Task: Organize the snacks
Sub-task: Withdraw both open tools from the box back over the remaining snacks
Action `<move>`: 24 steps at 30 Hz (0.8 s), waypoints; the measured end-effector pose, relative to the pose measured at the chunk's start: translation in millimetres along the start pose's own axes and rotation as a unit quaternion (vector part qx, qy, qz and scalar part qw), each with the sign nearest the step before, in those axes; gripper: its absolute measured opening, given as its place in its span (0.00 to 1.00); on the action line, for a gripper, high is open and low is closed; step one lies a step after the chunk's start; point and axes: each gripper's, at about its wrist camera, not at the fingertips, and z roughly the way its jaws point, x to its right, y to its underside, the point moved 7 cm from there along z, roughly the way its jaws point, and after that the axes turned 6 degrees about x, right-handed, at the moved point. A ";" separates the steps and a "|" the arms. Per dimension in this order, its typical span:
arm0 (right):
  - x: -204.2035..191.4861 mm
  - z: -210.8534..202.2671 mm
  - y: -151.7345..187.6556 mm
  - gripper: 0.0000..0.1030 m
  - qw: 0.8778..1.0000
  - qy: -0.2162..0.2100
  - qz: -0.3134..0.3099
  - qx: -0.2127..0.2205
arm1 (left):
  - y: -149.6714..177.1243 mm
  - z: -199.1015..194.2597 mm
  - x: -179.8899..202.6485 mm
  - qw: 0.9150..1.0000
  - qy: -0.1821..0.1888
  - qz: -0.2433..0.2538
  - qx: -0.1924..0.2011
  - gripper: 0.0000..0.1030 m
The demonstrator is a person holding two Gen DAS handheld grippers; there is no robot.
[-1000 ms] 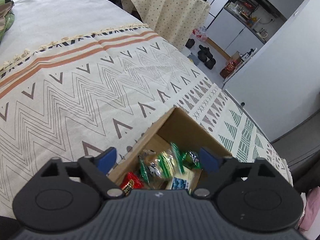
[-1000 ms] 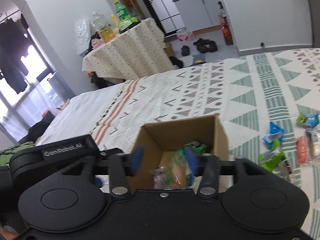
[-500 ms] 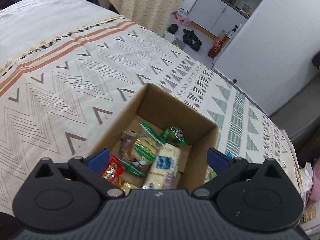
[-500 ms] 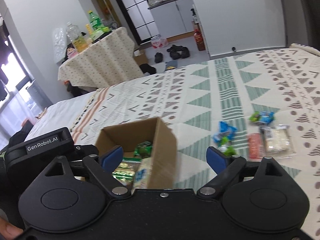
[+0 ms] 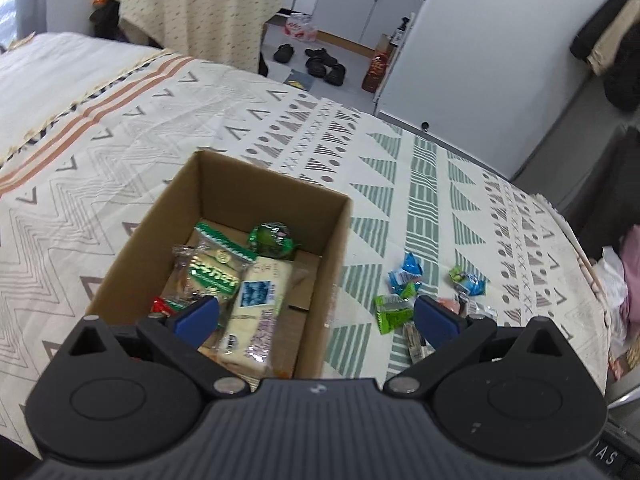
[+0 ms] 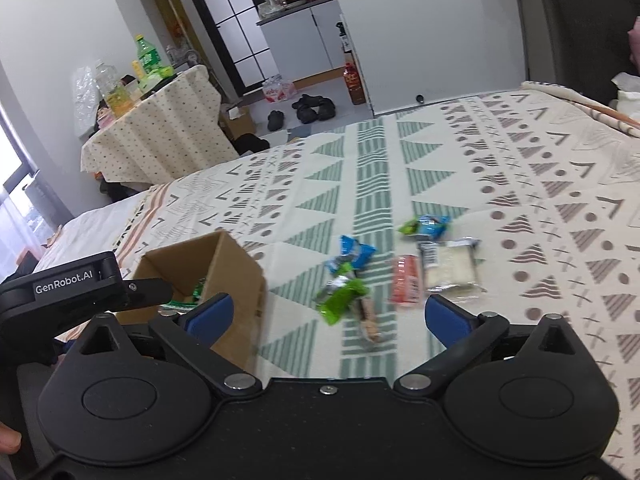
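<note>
Both grippers spread wide over a bedspread, nothing held, box half loaded.

Left wrist view: the left gripper (image 5: pixel 316 316) is released, blue pads far apart and nothing between them. At its 11 o'clock sits the open cardboard box (image 5: pixel 208 200) on the patterned bedspread (image 5: pixel 432 184); inside lie a pale long packet (image 5: pixel 258 308), a green-striped packet (image 5: pixel 214 272), a round green pack (image 5: pixel 272 238) at the far end and a red wrapper (image 5: pixel 160 306) near the front corner. At 1 o'clock, outside the box, loose snacks are scattered: a blue packet (image 5: pixel 406 272) and a lime-green packet (image 5: pixel 392 314). Right wrist view: the right gripper (image 6: pixel 328 314) is also let go and bare. The box (image 6: pixel 236 276) shows at 10 o'clock, with the left gripper (image 6: pixel 80 292) just beside it. At 12 to 1 o'clock lie a lime-green packet (image 6: pixel 344 300), blue packet (image 6: pixel 352 254), orange stick (image 6: pixel 406 284) and pale wafer pack (image 6: pixel 452 270), slightly blurred.
</note>
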 end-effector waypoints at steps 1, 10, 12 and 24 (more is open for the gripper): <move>4.7 -0.9 0.8 1.00 1.000 0.005 -0.002 -0.003 | 1.3 -0.1 3.7 1.000 0.002 0.004 0.000 1.00; 45.7 -9.9 3.2 1.00 1.000 0.018 0.011 -0.005 | 13.2 2.0 33.5 0.999 0.025 0.024 -0.011 1.00; 53.7 -10.6 3.7 1.00 1.000 0.025 0.008 -0.006 | 17.0 2.7 43.2 0.999 0.031 0.036 -0.014 1.00; 97.6 -10.5 9.8 1.00 0.999 0.033 0.027 0.009 | 45.6 25.0 82.2 0.996 0.038 0.070 -0.047 1.00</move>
